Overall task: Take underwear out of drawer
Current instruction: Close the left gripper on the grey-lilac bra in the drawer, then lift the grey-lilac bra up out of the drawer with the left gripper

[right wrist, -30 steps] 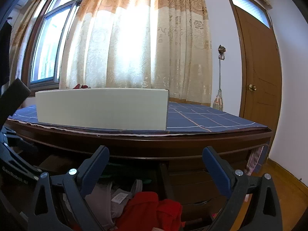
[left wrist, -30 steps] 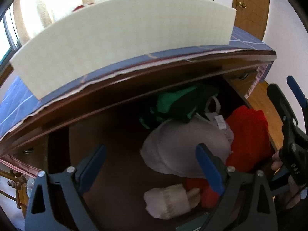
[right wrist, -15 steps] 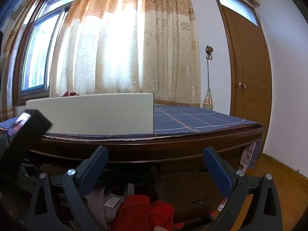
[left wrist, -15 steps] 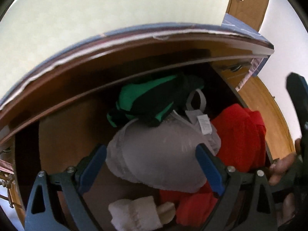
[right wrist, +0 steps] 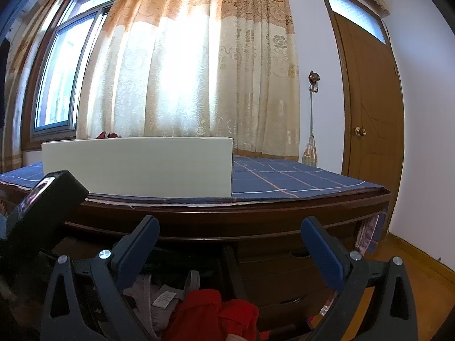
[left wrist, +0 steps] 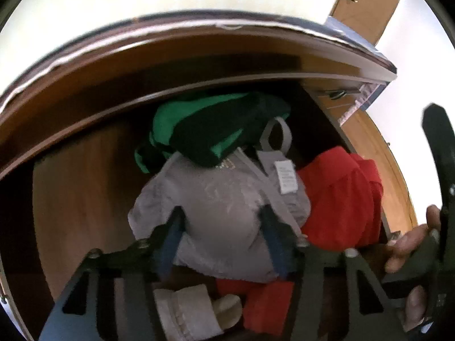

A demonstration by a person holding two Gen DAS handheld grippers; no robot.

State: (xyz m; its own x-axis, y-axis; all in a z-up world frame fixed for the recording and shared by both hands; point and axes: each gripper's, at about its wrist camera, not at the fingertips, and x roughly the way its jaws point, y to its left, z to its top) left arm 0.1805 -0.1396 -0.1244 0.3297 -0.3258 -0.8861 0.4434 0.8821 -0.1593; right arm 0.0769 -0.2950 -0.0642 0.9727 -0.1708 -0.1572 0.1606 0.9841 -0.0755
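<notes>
Since 1 second back, left hand-held gripper [left wrist: 220,228] dropped into the drawer [left wrist: 79,187] and its jaws closed in, now clenched on grey underwear [left wrist: 227,199]. Red garment [left wrist: 341,193] at 3 o'clock. Right hand-held gripper [right wrist: 230,244] released, idle. Step: grasp. Next: lift clear of the pile.
</notes>
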